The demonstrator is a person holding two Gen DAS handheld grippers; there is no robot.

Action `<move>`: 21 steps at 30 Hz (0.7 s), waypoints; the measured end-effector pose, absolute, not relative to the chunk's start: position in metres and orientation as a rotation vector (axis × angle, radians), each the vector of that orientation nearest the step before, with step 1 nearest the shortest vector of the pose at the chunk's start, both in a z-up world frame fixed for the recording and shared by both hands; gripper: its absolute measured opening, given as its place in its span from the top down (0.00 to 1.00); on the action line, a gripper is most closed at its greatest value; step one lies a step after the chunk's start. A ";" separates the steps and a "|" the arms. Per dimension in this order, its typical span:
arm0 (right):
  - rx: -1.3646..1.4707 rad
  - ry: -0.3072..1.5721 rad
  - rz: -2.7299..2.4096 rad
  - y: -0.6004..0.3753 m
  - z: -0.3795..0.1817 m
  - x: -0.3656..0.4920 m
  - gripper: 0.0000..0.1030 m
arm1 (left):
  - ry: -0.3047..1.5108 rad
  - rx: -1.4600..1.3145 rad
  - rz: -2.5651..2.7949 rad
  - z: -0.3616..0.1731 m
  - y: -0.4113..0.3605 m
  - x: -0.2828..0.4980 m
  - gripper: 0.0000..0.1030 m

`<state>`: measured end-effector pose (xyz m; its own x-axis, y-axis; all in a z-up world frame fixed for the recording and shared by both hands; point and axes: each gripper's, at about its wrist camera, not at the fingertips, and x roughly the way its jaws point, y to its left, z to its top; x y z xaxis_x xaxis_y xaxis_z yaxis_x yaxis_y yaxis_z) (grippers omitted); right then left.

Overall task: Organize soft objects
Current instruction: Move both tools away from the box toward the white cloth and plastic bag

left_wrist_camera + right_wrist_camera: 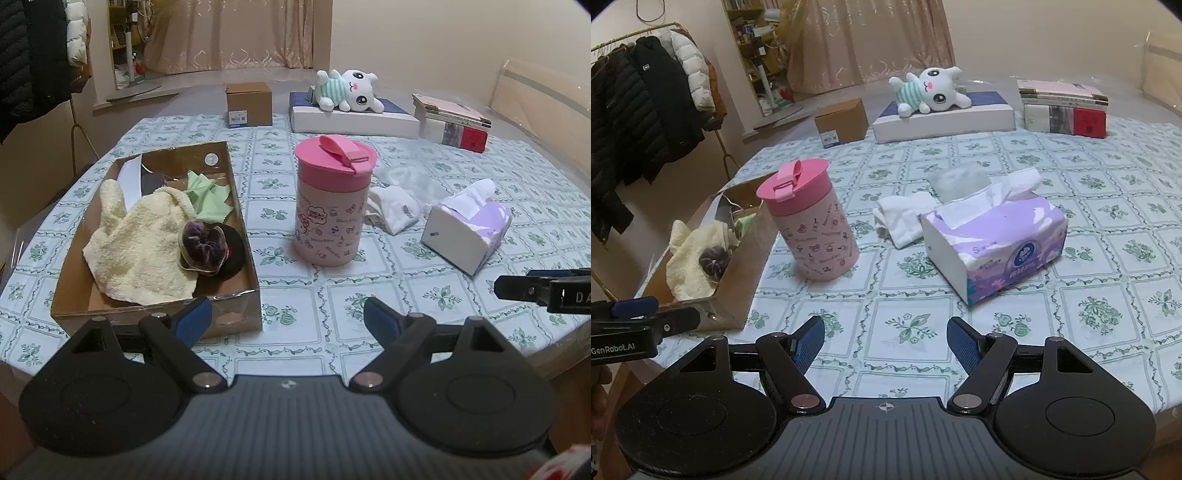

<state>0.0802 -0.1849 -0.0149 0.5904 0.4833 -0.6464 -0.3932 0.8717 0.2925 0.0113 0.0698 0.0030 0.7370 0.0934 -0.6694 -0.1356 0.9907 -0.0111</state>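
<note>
Near the table's front edge, both the left gripper (286, 321) and right gripper (885, 341) hang open and empty; reaching for the crumpled white cloth (899, 221) could topple the tall pink lidded tumbler (809, 229).

The table (295, 325) is covered by a smooth printed cloth with a slight plastic sheen, and the tray (243, 236) is made of matt brown cardboard with glossy tape at its near edge. Inside it, a cream towel (140, 243) of rough terry and a purple scrunchie (201, 243) of soft velvet are seen. The pink cup (330, 210) is of smooth, faintly glossy plastic, the tissue pack (997, 243) is wrapped in shiny film, and the plush toy (351, 90) looks fuzzy and matt.
</note>
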 end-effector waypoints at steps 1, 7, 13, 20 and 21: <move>0.124 0.789 0.510 -0.186 -0.015 0.081 0.29 | 0.732 -0.060 0.123 0.003 0.069 0.012 0.15; 0.130 0.795 0.497 -0.190 -0.018 0.083 0.29 | 0.743 -0.072 0.099 0.000 0.067 0.016 0.15; 0.135 0.795 0.468 -0.200 -0.020 0.088 0.29 | 0.750 -0.085 0.051 -0.001 0.060 0.023 0.15; 0.135 0.806 0.419 -0.214 -0.023 0.094 0.29 | 0.754 -0.070 -0.004 -0.003 0.045 0.035 0.15; 0.135 0.807 0.416 -0.215 -0.024 0.095 0.29 | 0.756 -0.069 -0.010 -0.003 0.043 0.037 0.15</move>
